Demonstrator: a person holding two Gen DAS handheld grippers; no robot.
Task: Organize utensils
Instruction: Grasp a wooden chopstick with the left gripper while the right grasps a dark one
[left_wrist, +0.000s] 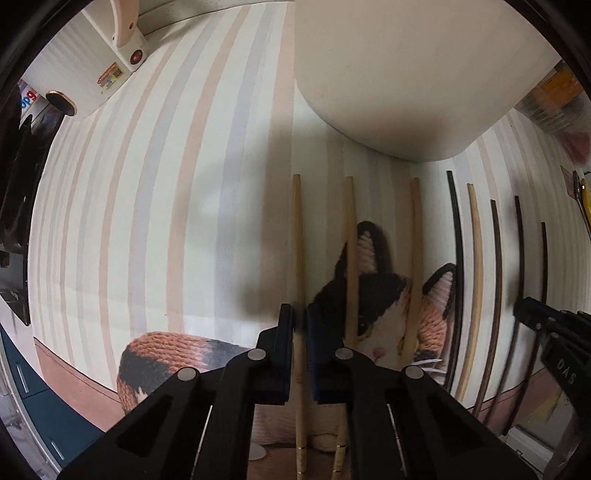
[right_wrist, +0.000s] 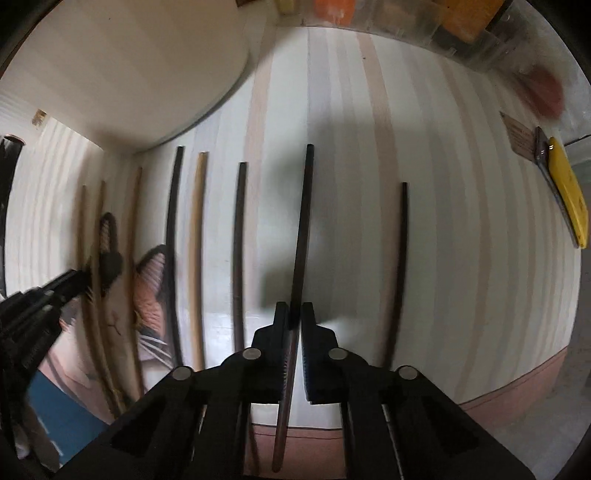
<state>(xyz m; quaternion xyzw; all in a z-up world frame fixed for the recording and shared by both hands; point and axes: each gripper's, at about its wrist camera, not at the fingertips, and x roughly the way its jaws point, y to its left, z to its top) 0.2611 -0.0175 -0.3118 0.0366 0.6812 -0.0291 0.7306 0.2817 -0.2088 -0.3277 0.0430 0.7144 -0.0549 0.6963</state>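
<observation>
Eight chopsticks lie side by side on a striped mat. The left hand-held gripper (left_wrist: 299, 317) is closed on a light chopstick (left_wrist: 297, 240), the one farthest left. The right hand-held gripper (right_wrist: 294, 314) is closed on a dark chopstick (right_wrist: 303, 229), second from the right. Both sticks look as if they are on the mat, or just above it.

Two more light sticks (left_wrist: 351, 251) lie just right of the first one, over a cat picture (left_wrist: 373, 295). One light stick (right_wrist: 197, 240) sits alone among the dark ones (right_wrist: 400, 258).

A big cream tub (left_wrist: 406, 74) stands at the far end of the sticks. No stick is in it that I can see. So I think the sorting has only started, and nearly all of it is left.
</observation>
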